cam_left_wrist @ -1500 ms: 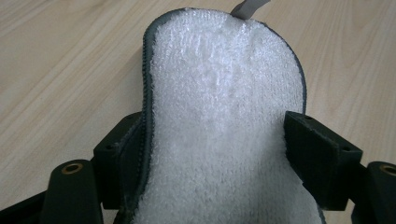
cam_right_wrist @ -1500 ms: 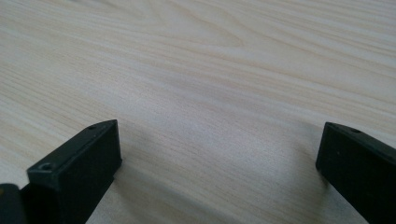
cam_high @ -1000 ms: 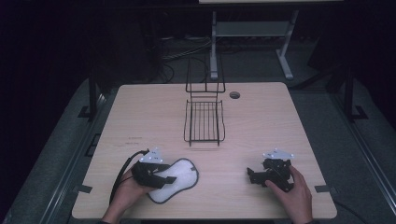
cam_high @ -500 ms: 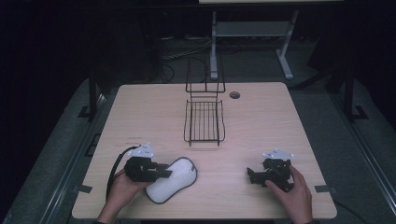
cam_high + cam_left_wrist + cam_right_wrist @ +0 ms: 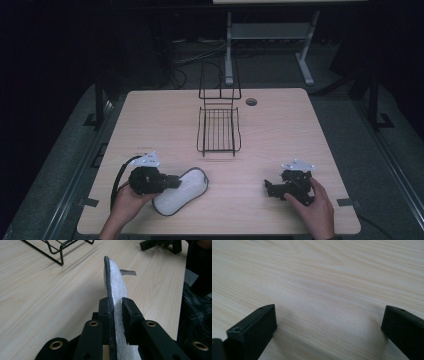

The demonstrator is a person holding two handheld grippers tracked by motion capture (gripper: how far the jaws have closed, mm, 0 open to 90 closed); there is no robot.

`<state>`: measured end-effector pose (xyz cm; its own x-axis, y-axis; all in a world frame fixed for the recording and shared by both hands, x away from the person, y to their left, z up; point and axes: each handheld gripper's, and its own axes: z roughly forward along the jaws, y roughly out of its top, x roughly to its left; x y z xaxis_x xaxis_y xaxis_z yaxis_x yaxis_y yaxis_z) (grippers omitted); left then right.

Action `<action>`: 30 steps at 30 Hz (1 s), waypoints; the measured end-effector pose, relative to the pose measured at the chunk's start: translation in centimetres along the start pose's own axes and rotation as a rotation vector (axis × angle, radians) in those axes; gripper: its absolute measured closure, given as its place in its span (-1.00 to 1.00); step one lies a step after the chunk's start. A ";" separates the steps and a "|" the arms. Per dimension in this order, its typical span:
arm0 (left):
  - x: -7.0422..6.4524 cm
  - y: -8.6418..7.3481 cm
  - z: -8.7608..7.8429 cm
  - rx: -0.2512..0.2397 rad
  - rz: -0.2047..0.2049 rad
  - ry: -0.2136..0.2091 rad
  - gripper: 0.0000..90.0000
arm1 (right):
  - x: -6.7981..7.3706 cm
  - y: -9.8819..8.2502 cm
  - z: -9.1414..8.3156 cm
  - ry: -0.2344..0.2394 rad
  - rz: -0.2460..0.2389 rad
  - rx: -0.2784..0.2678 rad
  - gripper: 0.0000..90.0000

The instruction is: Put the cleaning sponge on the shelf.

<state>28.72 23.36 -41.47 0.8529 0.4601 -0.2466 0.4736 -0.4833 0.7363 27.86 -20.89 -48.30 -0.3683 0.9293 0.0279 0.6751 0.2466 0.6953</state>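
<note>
Insole (image 5: pixel 181 190) in the left gripper (image 5: pixel 172 183) now, and we see the big change straight away: a second ago this white pad with its dark stitched rim lay flat on the table (image 5: pixel 280 130) under the open claw, and since then the jaws have been closing on it. In the left gripper view we watch the two black jaws pinching its near end, the insole (image 5: pixel 116 285) standing on edge between them, dark rim to one side, white foam to the other, its far tip pointing out over the wood. From the high view it sits tilted at the near left part of the table, the gripper's end raised, the far end low by the tabletop; we cannot tell whether that end touches the wood. The left hand (image 5: pixel 127 202) has turned a little since the earlier frame, and the grey plate on top now faces more toward the rack.

Over on the other side, we find the right gripper (image 5: pixel 270 189) just where it was, resting near the right front edge with the right hand (image 5: pixel 312 207) behind it. Its own view gives us both jaws spread wide, with bare wood grain between them.

The black wire rack (image 5: pixel 218 131) stands mid-table beyond both grippers, well apart from the insole, unmoved.

As for writing, we read none: the small marks on the grey plates are too small to make out, and the insole shows us no brand.
</note>
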 end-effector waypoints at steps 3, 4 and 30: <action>-0.3 0.1 -0.5 -0.024 0.006 0.016 0.77 | 0.0 0.0 0.0 0.000 -0.001 0.000 -1.00; -0.3 0.1 -0.5 -0.024 0.006 0.016 0.78 | 0.0 0.0 0.0 0.000 -0.001 0.000 -1.00; 0.5 1.7 -2.3 -0.084 -0.009 0.107 0.81 | 0.0 0.0 0.0 0.001 0.002 0.002 -1.00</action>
<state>29.47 24.43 -38.91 0.8182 0.5434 -0.1880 0.4572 -0.4167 0.7857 27.87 -20.87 -48.29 -0.3674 0.9296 0.0297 0.6771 0.2455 0.6938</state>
